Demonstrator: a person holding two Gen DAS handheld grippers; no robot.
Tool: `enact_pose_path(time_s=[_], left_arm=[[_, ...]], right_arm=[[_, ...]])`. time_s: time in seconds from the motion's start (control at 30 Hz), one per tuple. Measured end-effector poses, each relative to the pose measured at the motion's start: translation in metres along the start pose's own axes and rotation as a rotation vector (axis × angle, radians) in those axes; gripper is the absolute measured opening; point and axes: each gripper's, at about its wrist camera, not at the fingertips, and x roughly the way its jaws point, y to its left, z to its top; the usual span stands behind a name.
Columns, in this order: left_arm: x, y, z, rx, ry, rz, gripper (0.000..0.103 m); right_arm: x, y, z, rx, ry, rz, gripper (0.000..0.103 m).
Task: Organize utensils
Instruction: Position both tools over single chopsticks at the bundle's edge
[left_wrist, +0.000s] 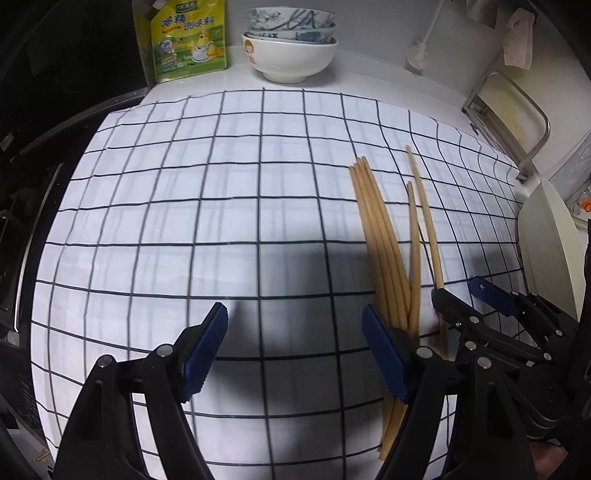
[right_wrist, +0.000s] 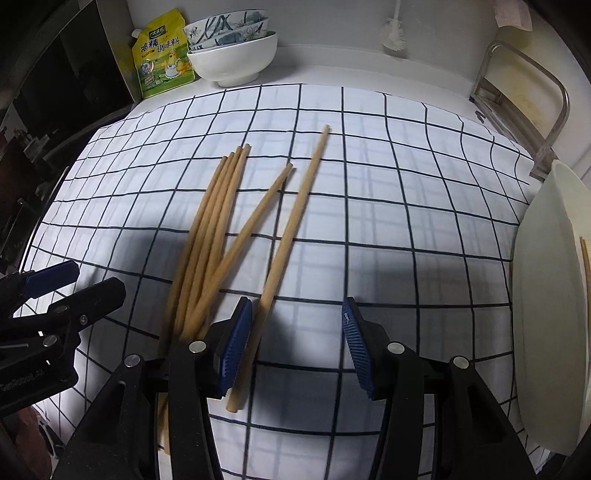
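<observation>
Several wooden chopsticks (right_wrist: 214, 229) lie on a white checked cloth (right_wrist: 388, 192), fanned out from a common near end. One chopstick (right_wrist: 291, 236) lies apart on the right of the bunch. My right gripper (right_wrist: 297, 347) is open and empty, low over the cloth, with its left pad beside that single chopstick's near end. In the left wrist view the chopsticks (left_wrist: 384, 251) lie just right of my left gripper (left_wrist: 295, 354), which is open and empty. The right gripper (left_wrist: 469, 295) shows there at the right.
A yellow seasoning pouch (left_wrist: 188, 40) and stacked bowls (left_wrist: 290, 48) stand at the back. A white dish brush (right_wrist: 395, 37) hangs on the wall. A metal rack (right_wrist: 524, 103) and a cream plate (right_wrist: 546, 302) are at the right. A dark stove (left_wrist: 22, 184) borders the left.
</observation>
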Motion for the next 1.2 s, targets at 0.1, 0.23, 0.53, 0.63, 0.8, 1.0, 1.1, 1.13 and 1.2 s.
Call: enact_pose_path(time_s=[0.1,0.23,0.53,0.63,0.8,1.0,1.1,1.13,1.2], left_arm=[[0.005,-0.009,-0.002,0.014,0.009,-0.007,0.074],[0.009,-0.016,-0.004,0.024,0.017,-0.012,0.074],[0.016,-0.023,-0.006,0.044,0.029,0.016,0.074],[0.017,-0.026,-0.006,0.055,0.027,0.028,0.074],[0.021,-0.030,-0.004,0.074,0.035,0.078,0.075],[0.022,-0.027,-0.001,0.053,0.033,0.119,0.077],[0.023,-0.019,0.001,0.031,0.029,0.130,0.080],[0.023,-0.017,0.002,0.024,0.031,0.128,0.081],[0.025,-0.016,0.004,0.019,0.031,0.125,0.082]], right_arm=[[-0.002,-0.008,-0.005,0.004,0.002,-0.013,0.049],[-0.005,-0.019,-0.012,0.016,0.005,-0.026,0.049],[-0.013,-0.029,-0.014,0.034,-0.018,0.004,0.049],[-0.015,-0.029,-0.013,0.035,-0.024,0.009,0.049],[-0.015,-0.030,-0.013,0.035,-0.026,0.015,0.049],[-0.011,-0.028,-0.012,0.021,-0.020,0.013,0.049],[-0.007,-0.025,-0.009,-0.001,-0.018,0.007,0.049],[-0.005,-0.024,-0.009,-0.006,-0.014,0.007,0.050],[-0.001,-0.022,-0.005,-0.014,-0.012,0.000,0.050]])
